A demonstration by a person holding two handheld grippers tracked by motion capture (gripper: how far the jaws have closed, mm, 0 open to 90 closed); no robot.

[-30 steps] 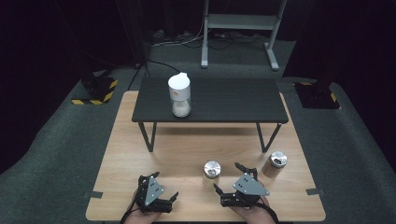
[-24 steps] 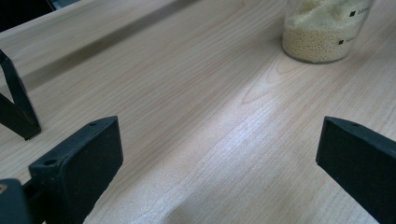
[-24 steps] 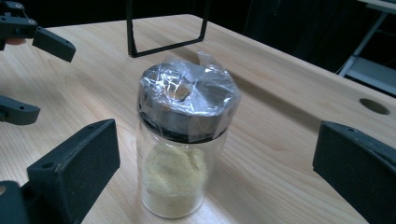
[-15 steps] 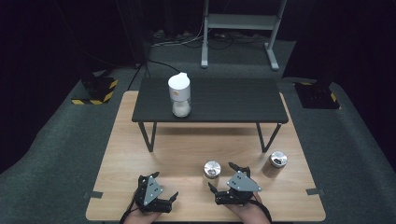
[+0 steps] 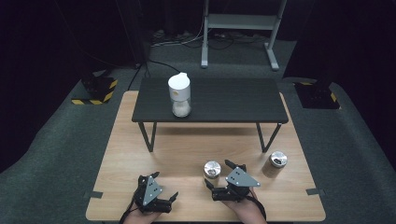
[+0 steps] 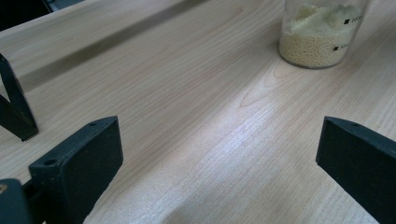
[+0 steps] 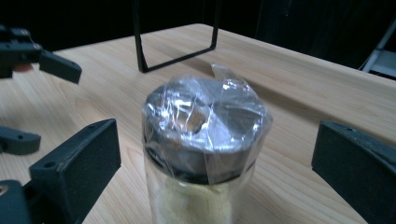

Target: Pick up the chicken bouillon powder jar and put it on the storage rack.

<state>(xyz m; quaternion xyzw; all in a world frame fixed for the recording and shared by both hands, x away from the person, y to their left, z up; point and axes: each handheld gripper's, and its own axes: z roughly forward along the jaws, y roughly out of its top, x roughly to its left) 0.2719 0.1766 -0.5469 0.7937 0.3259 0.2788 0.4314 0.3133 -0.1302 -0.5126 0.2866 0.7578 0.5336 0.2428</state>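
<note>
Since the earlier frame, the right gripper has swung left toward the foil-capped jar on the tabletop, jaws wide open on either side of it, not touching. Low at the near edge, the left gripper rests with jaws open, holding nothing.

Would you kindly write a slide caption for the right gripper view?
Open right tongs flank a foil-capped jar of yellow granules on the wooden table.

A: Bright overhead light on the counter, with black surroundings.
B: Glare glints off the jar's plastic wrap; near tongs look soft, slightly blurred.
</note>
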